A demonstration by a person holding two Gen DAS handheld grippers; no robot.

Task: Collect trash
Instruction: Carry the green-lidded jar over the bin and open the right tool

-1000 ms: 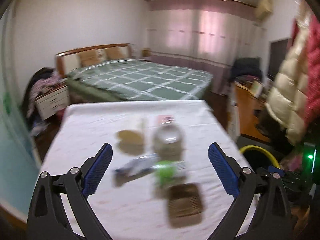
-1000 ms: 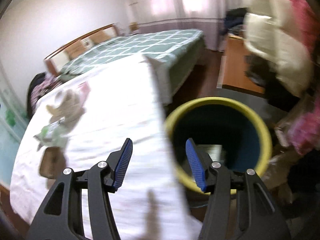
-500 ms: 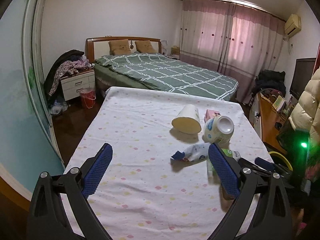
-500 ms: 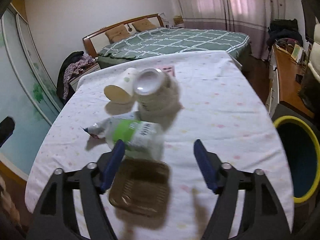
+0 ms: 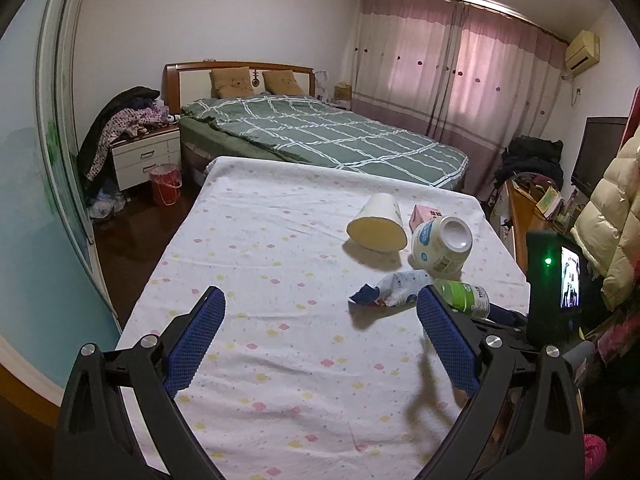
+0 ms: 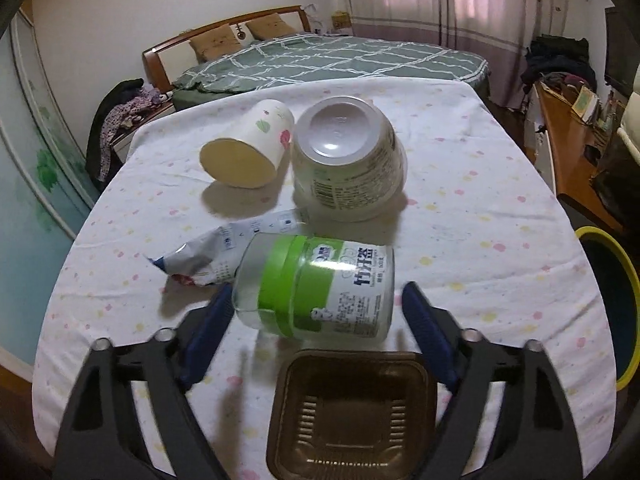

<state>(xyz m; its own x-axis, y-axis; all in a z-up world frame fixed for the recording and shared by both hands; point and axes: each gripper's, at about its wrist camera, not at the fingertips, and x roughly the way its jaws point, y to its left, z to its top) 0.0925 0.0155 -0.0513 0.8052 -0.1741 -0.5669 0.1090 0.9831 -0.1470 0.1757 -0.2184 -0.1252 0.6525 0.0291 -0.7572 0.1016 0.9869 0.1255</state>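
Observation:
Trash lies on a table with a dotted white cloth [image 6: 460, 208]. A clear jar with a green label [image 6: 320, 286] lies on its side between the open fingers of my right gripper [image 6: 318, 320]; contact cannot be told. A brown plastic tray [image 6: 352, 412] lies just in front of it. Behind are a white tub [image 6: 348, 152], a tipped paper cup [image 6: 248, 152] and a crumpled wrapper [image 6: 204, 258]. My left gripper [image 5: 320, 336] is open and empty over the bare left half of the cloth [image 5: 256, 264], with the cup [image 5: 378, 224], tub [image 5: 440, 246] and wrapper [image 5: 390, 290] to its right.
A yellow-rimmed bin [image 6: 608, 304] stands on the floor off the table's right edge. A pink carton [image 5: 424, 214] lies behind the cup. A green bed [image 5: 320, 132] is beyond the table. A wooden desk [image 6: 568, 128] is at the right.
My right gripper swung from the yellow bin back to the table, opened wider and now straddles the green-label jar. My left gripper swung left, so the trash now sits at its right.

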